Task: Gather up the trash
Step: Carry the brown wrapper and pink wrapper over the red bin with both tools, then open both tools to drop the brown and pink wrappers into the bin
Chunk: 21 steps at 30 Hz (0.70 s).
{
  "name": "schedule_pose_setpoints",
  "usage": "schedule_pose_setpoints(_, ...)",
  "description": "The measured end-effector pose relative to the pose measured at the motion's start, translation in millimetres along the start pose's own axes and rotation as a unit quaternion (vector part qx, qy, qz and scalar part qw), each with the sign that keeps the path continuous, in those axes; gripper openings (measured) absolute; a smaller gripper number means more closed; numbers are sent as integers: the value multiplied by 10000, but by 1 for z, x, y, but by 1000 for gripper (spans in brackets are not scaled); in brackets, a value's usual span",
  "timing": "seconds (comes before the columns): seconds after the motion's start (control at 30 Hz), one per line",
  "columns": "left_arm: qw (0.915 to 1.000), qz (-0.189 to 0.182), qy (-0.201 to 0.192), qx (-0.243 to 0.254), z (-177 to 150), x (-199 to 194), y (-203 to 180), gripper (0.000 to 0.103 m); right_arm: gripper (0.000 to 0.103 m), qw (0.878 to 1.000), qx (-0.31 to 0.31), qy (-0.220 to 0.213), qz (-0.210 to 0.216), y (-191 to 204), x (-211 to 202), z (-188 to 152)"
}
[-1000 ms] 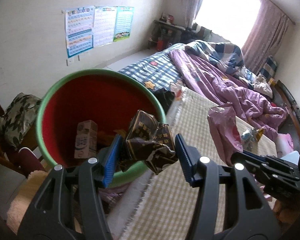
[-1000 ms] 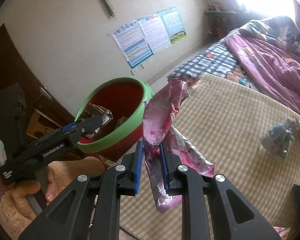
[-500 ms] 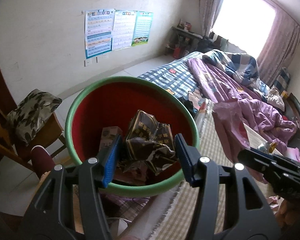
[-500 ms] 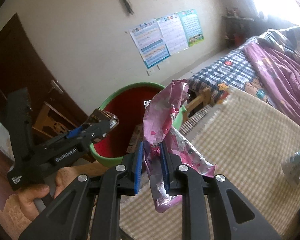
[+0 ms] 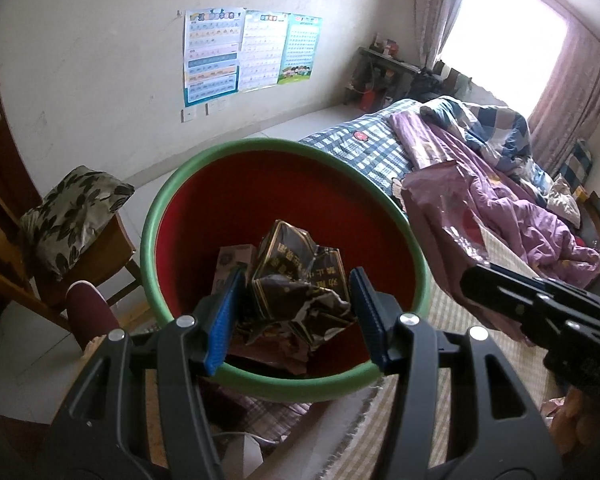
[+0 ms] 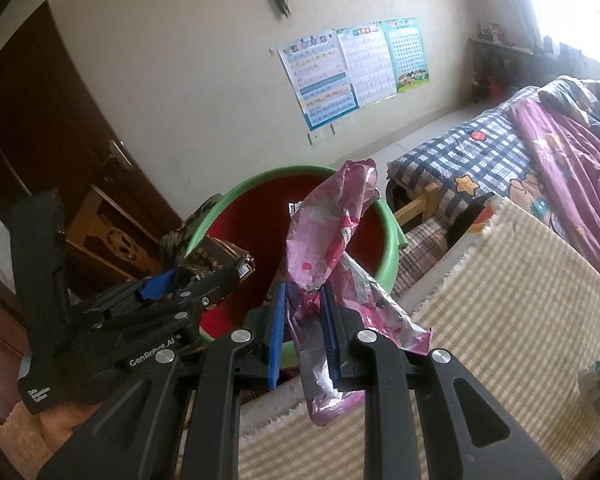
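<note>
Left wrist view looked down into a round red plastic bin with a green rim (image 5: 156,216), which filled the middle of the picture. The left gripper (image 5: 296,308) hung over the bin's mouth, its blue-padded jaws partly apart and pressed on either side of a crumpled dark brown foil wrapper with gold lettering (image 5: 300,280). Inside the bin, just left of that wrapper, lay a small pale carton (image 5: 232,258) against the red wall. A wooden chair with a leaf-patterned cushion (image 5: 72,216) stood left of the bin. To the right, the black body of the right gripper (image 5: 539,308) reached in, with a crumpled pink printed plastic bag (image 5: 443,216) above it, near the bin's right rim. Beyond lay a bed with a purple quilt (image 5: 519,208).

From the right wrist view, the right gripper (image 6: 301,324) had its blue pads drawn close together, pinching the pink bag (image 6: 327,232) at its middle; the bag's top stood up in front of the bin (image 6: 387,220) and its lower end hung below the jaws. The left gripper (image 6: 188,284) sat to the left, over the bin's near rim, with the brown wrapper (image 6: 216,256) in its jaws. A striped beige woven mat (image 6: 519,304) spread out at right.
</note>
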<state>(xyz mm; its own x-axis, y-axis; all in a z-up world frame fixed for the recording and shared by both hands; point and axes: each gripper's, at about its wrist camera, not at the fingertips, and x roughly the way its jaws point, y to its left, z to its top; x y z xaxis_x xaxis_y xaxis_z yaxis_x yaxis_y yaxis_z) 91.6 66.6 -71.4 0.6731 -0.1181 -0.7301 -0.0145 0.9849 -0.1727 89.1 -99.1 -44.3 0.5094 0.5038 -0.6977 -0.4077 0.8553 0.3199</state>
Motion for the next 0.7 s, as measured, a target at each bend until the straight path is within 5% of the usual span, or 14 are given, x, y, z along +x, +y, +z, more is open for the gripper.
schedule_pose_setpoints(0.6, 10000, 81, 45, -34, -2, 7, 6, 52, 19, 10000, 15, 82, 27, -4, 11, 2)
schedule_pose_setpoints(0.7, 9999, 123, 50, -89, -5, 9, 10, 62, 35, 9999, 105, -58, 124, -6, 8, 2)
